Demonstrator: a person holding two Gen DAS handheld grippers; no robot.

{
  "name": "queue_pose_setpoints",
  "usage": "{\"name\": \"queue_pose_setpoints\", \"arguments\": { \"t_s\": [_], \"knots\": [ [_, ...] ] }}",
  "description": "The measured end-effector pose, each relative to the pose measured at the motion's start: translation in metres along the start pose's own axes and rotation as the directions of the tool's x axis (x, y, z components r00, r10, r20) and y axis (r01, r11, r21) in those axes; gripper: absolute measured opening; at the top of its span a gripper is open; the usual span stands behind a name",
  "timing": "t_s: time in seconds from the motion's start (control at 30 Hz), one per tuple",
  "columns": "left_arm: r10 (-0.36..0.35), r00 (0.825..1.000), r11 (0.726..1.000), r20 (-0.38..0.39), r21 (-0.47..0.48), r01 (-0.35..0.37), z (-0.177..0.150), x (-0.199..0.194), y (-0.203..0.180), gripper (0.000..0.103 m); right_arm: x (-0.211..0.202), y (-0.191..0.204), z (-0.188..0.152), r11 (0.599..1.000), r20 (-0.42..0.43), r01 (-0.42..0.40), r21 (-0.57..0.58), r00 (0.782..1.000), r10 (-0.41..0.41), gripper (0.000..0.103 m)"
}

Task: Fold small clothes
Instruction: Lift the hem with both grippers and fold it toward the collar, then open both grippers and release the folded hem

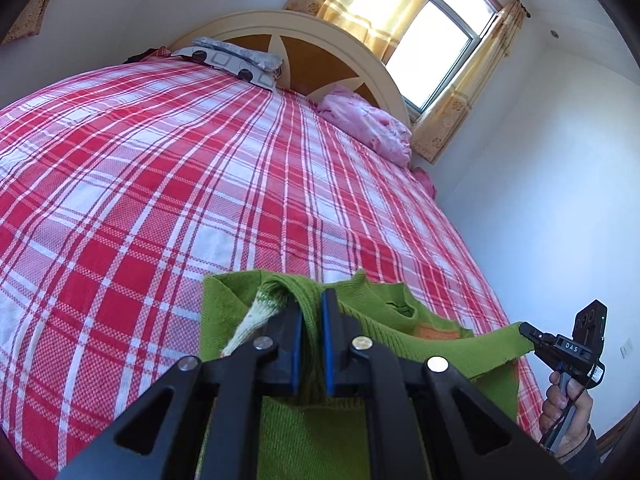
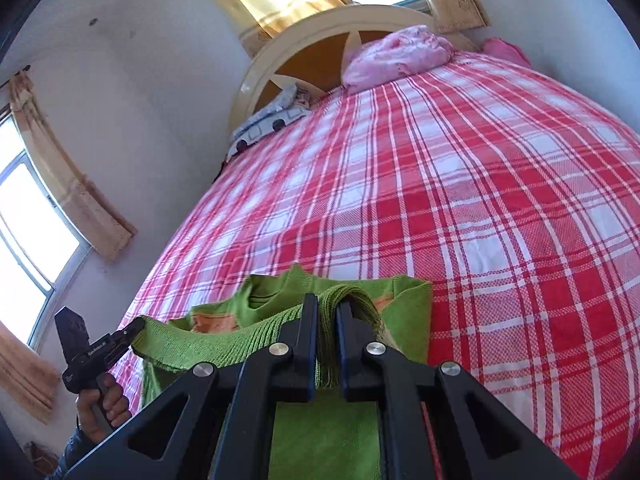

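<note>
Left tongs (image 1: 312, 316) clamp a bunched fold of the green sweater (image 1: 384, 316), dead centre at six o'clock; its lower part is cut off below. Right tongs (image 1: 527, 330) pinch the far edge at four o'clock, hand (image 1: 566, 404) gripping the handle. Pink bedding (image 1: 368, 124) sits at one o'clock on the plaid bed (image 1: 160, 184).

Right wrist view: right tongs (image 2: 328, 312) bite the sweater's ribbed edge (image 2: 260, 332); left tongs (image 2: 136, 326) at eight o'clock hold its other end, over the bed's near edge.

The right gripper (image 2: 327, 312) clamps its jaws on a green knit sweater (image 2: 224, 344) above the red plaid bed (image 2: 460, 200); the left gripper (image 2: 138, 326) pinches its far edge.
</note>
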State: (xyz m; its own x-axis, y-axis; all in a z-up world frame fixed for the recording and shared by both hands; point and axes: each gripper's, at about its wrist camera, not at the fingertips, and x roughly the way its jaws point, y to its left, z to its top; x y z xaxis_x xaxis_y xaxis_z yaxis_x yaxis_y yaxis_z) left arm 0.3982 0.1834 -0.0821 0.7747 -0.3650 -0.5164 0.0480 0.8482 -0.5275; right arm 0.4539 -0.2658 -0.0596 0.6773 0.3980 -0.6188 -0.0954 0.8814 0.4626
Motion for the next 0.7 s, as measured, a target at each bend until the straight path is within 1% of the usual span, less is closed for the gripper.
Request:
{"name": "queue_pose_setpoints", "arguments": {
  "t_s": [0.17,0.27,0.33,0.4,0.43,0.47,0.5,0.53,0.57,0.6,0.63,0.67,0.7],
  "knots": [
    [0.05,0.998,0.999,-0.029,-0.001,-0.05,0.0,0.016,0.008,0.009,0.035,-0.019,0.006,0.999,-0.035,0.036,0.028,0.999,-0.035,0.008],
    [0.074,0.996,0.997,-0.05,-0.023,-0.076,0.001,0.027,0.014,0.01,0.053,-0.026,0.01,0.998,-0.055,0.054,0.041,0.997,-0.052,0.009],
    [0.093,0.994,0.995,-0.063,-0.033,-0.095,0.0,0.034,0.017,0.014,0.063,-0.031,0.014,0.996,-0.051,0.073,0.053,0.996,-0.07,0.011],
    [0.098,0.993,0.993,-0.066,-0.062,-0.102,0.0,0.038,0.021,0.015,0.071,-0.03,0.017,0.994,-0.058,0.103,0.025,0.993,-0.102,0.022],
    [0.094,0.993,0.992,-0.067,-0.081,-0.099,0.001,0.038,0.023,0.019,0.071,-0.028,0.019,0.99,-0.04,0.143,0.004,0.989,-0.143,0.046],
    [0.076,0.995,0.992,-0.059,-0.093,-0.082,0.001,0.037,0.025,0.021,0.069,-0.027,0.019,0.986,-0.021,0.168,-0.009,0.986,-0.168,0.071],
    [0.065,0.997,0.993,-0.038,-0.099,-0.069,0.003,0.031,0.025,0.028,0.065,-0.029,0.02,0.987,-0.002,0.16,-0.003,0.987,-0.16,0.073],
    [0.067,0.998,0.993,-0.021,-0.097,-0.069,0.004,0.026,0.025,0.046,0.062,-0.031,0.02,0.988,0.005,0.156,0.005,0.988,-0.156,0.073],
    [0.076,0.997,0.992,0.004,-0.098,-0.075,0.006,0.018,0.025,0.057,0.058,-0.033,0.019,0.987,0.012,0.162,0.013,0.987,-0.162,0.073],
    [0.088,0.996,0.992,0.025,-0.098,-0.085,0.006,0.012,0.025,0.071,0.052,-0.034,0.017,0.984,0.023,0.178,0.014,0.984,-0.179,0.073],
    [0.102,0.994,0.991,0.049,-0.094,-0.097,0.006,0.005,0.024,0.073,0.049,-0.034,0.016,0.983,0.028,0.183,0.012,0.983,-0.183,0.073],
    [0.109,0.993,0.991,0.051,-0.086,-0.105,0.006,0.002,0.023,0.073,0.043,-0.034,0.013,0.984,0.025,0.179,0.005,0.983,-0.179,0.073],
    [0.119,0.992,0.99,0.035,-0.079,-0.116,0.006,0.0,0.023,0.073,0.04,-0.033,0.01,0.985,0.018,0.175,0.001,0.984,-0.175,0.073]
  ]
}}
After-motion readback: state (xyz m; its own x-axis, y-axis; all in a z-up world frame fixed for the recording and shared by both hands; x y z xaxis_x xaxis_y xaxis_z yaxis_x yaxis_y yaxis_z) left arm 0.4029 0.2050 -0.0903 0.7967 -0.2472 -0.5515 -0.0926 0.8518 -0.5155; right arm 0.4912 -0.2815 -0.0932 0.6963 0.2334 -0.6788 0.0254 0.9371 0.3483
